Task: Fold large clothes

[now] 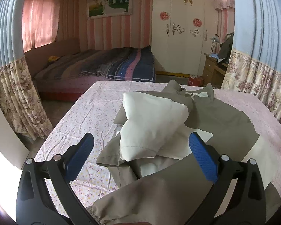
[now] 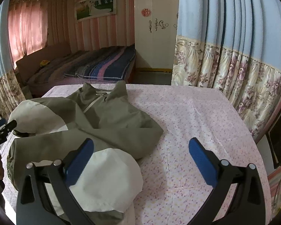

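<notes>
Now the jacket [image 1: 215,116] lies crumpled on the table [image 2: 187,116], toward its left side, collar at the far edge and cream sleeve ends folded over the olive body. Both the left gripper [image 1: 140,153] and right gripper [image 2: 140,157] hover above it, jaws spread wide and holding nothing.

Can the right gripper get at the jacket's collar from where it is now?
Probably yes: the right gripper is open, and nothing lies across the jacket between it and the collar.
</notes>
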Demonstrator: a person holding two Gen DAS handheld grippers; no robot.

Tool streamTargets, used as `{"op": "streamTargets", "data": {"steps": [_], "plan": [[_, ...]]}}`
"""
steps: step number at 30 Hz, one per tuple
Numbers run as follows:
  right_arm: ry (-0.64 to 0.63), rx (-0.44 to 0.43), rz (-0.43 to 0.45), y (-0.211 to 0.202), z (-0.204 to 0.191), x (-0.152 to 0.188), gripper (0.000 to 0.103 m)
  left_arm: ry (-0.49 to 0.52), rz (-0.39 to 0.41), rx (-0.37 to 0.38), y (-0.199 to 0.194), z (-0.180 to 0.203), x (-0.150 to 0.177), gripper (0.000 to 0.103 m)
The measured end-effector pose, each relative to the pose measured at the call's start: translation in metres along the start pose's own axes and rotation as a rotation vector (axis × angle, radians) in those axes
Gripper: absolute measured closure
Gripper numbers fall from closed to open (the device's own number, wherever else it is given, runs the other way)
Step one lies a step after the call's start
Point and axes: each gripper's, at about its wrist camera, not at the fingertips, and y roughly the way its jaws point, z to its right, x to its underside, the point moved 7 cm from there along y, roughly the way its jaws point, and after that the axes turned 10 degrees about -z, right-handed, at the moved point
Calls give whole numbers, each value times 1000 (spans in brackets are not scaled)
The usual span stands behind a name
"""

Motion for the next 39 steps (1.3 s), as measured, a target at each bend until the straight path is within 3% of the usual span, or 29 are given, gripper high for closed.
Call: {"op": "streamTargets", "data": {"steps": [11,27,39], "plan": [[-97,6,-13,-2,-5,-7,2,-65,24,-47,-10,-9,9,3],[-53,-29,11,-18,3,1,2,-45,43,-44,-28,1,8,3],[-92,-38,27,-40,2,6,2,-57,69,-53,-52,5,15,3]]}}
